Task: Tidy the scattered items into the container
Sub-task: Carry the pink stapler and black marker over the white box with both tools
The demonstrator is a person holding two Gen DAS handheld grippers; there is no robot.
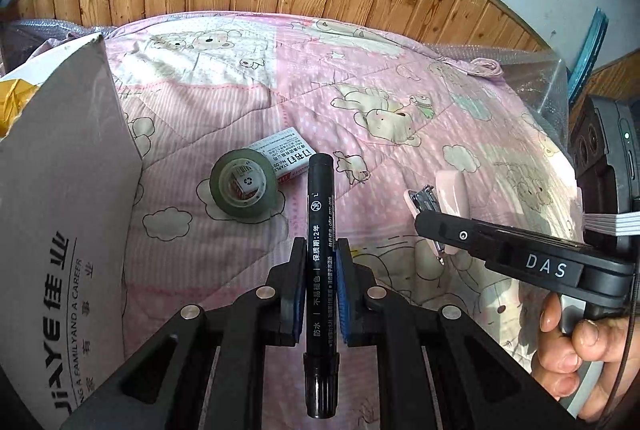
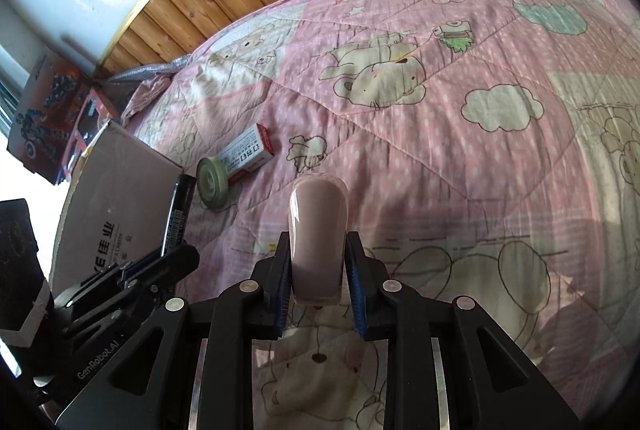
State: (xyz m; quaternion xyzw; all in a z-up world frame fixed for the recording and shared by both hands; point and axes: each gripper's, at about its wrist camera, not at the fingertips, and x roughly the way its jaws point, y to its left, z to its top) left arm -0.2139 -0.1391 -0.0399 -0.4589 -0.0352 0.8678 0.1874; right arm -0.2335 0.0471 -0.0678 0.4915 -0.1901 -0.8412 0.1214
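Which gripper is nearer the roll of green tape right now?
Left. The left gripper, holding the black marker, sits just beside the green tape roll; the right gripper, holding the pink stapler, is farther off.

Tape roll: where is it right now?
The green tape roll lies on the pink quilt, overlapping the staples box behind it. In the left wrist view it sits left of the marker, right of the cardboard box.

Cardboard box [image 1: 60,214] interior hidden, stapler [image 1: 436,198] partly behind right gripper [image 1: 420,220]
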